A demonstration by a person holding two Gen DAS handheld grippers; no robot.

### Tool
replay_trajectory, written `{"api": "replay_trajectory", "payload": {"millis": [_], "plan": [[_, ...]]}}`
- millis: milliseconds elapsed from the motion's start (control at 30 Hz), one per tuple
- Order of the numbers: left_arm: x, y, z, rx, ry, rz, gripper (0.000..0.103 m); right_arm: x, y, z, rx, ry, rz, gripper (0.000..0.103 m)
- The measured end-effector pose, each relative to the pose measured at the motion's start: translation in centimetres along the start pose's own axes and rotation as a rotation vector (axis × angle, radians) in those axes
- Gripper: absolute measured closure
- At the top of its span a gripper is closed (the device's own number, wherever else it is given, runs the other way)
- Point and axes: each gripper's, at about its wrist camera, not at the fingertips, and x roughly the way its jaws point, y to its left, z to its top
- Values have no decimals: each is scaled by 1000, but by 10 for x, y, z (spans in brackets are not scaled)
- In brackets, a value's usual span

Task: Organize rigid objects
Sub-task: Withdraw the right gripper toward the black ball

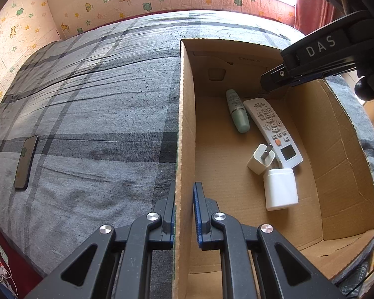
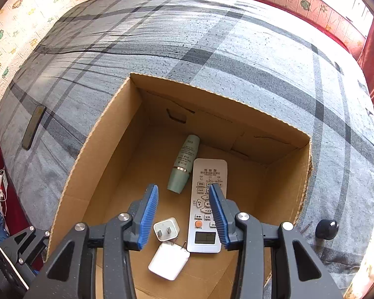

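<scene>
Straddling the left wall of the cardboard box (image 1: 184, 129), the left gripper (image 1: 184, 211) has one finger outside and one inside; the outer pad lies against the wall, while a narrow gap shows at the inner pad, so whether it pinches the cardboard cannot be told. Inside the box, on its floor, lie four things toward the right half: a large white charger (image 2: 169, 261) nearest, a small white plug adapter (image 2: 166, 228) just beyond it, a white remote control (image 2: 207, 199) running lengthwise to their right, and a pale green bottle (image 2: 184, 164) on its side at the remote's far left. Above them the right gripper (image 2: 183, 214) hangs with its jaws spread wide and nothing between the blue pads (image 2: 149, 214); the adapter sits below the gap, the remote partly under the right finger. Around the box spreads a grey plaid bedsheet (image 1: 92, 104), with a dark phone (image 1: 26, 162) lying well apart on the left.
</scene>
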Motion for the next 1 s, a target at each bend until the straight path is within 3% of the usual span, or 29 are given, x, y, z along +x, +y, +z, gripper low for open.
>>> {"api": "replay_trajectory", "payload": {"millis": [133, 267, 367, 433, 500, 533, 1000], "plan": [[0, 0, 0, 2, 0, 3, 91, -15, -5, -5, 9, -18, -1, 48], [0, 0, 0, 1, 1, 4, 91, -29, -13, -8, 23, -44, -1, 32], [0, 0, 0, 1, 2, 4, 91, -39, -21, -11, 29, -64, -19, 26], [-1, 0, 0, 2, 1, 5, 91, -46, -26, -13, 33, -79, -24, 19], [-1, 0, 0, 3, 1, 6, 91, -54, -33, -16, 38, -104, -27, 3], [-1, 0, 0, 3, 1, 6, 91, -58, -37, -17, 42, -115, -28, 0], [-1, -1, 0, 4, 1, 7, 91, -89, -119, -38, 178, -159, -127, 0]]}}
